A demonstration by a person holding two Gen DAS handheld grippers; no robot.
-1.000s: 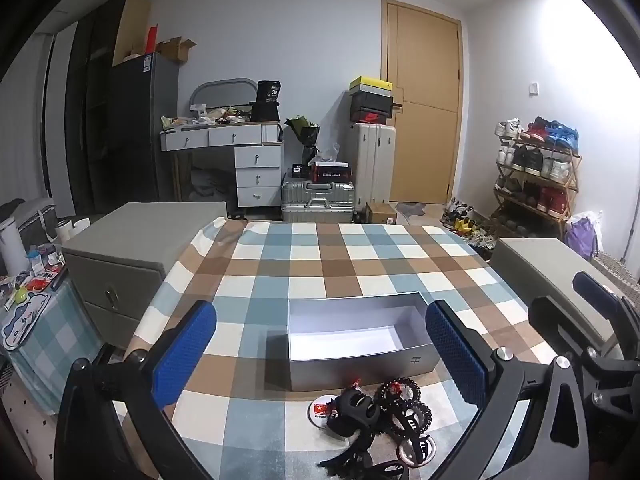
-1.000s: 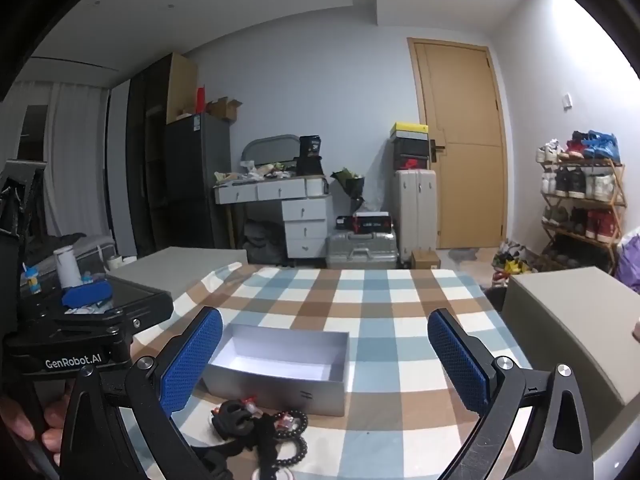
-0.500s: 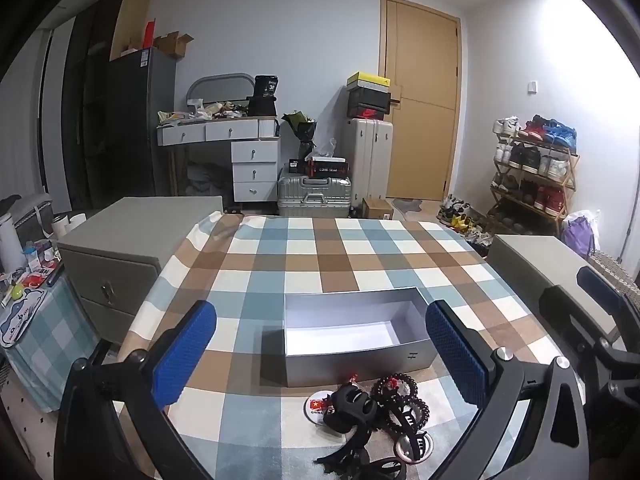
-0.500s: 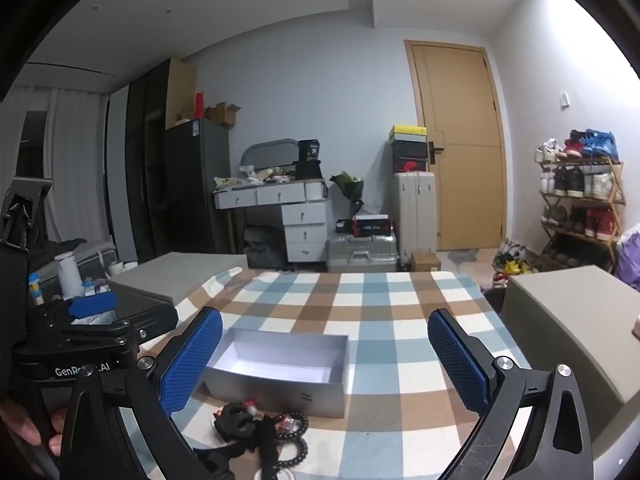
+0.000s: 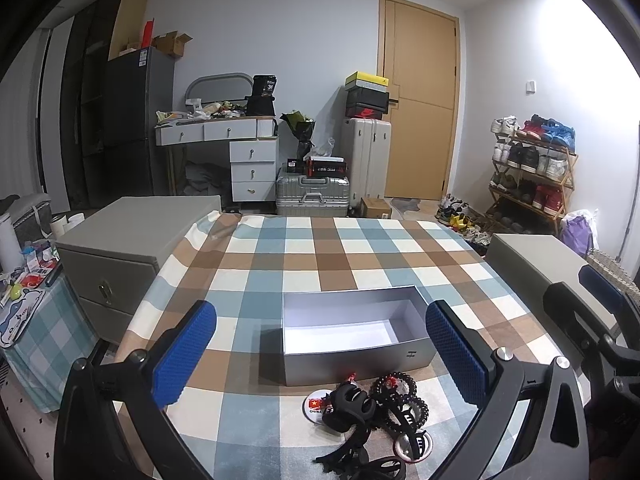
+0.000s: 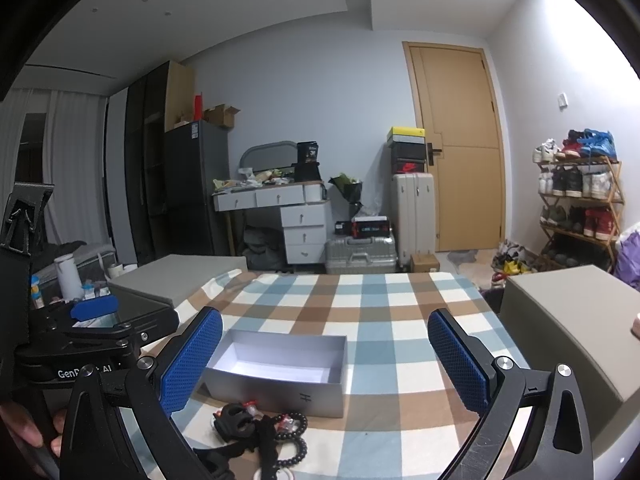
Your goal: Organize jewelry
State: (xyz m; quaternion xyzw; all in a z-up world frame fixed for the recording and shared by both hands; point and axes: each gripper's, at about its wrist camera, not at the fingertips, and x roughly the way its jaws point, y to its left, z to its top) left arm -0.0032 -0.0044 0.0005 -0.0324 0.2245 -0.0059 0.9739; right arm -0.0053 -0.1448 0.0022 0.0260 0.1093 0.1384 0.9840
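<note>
An empty silver box point(image 5: 356, 334) with a white inside lies on the checked tablecloth point(image 5: 320, 256). In front of it is a pile of jewelry point(image 5: 372, 408): black hair claws, black bead bracelets, round badges. My left gripper point(image 5: 320, 356) hovers above the pile, open, nothing between its blue pads. In the right wrist view the box point(image 6: 280, 372) is left of centre with the pile of jewelry point(image 6: 260, 432) before it. My right gripper point(image 6: 326, 360) is open and holds nothing. The left gripper's body point(image 6: 80, 344) shows at the left there.
Grey upholstered cabinets flank the table: one at the left point(image 5: 120, 248), one at the right point(image 5: 548, 256). A low side table with clutter point(image 5: 28, 292) stands at far left. Suitcases point(image 5: 312, 196), a desk and a shoe rack point(image 5: 532, 176) line the back.
Both grippers have drifted slightly, so the box and pile sit a little differently in frame. Nothing on the table has moved and both stay open.
</note>
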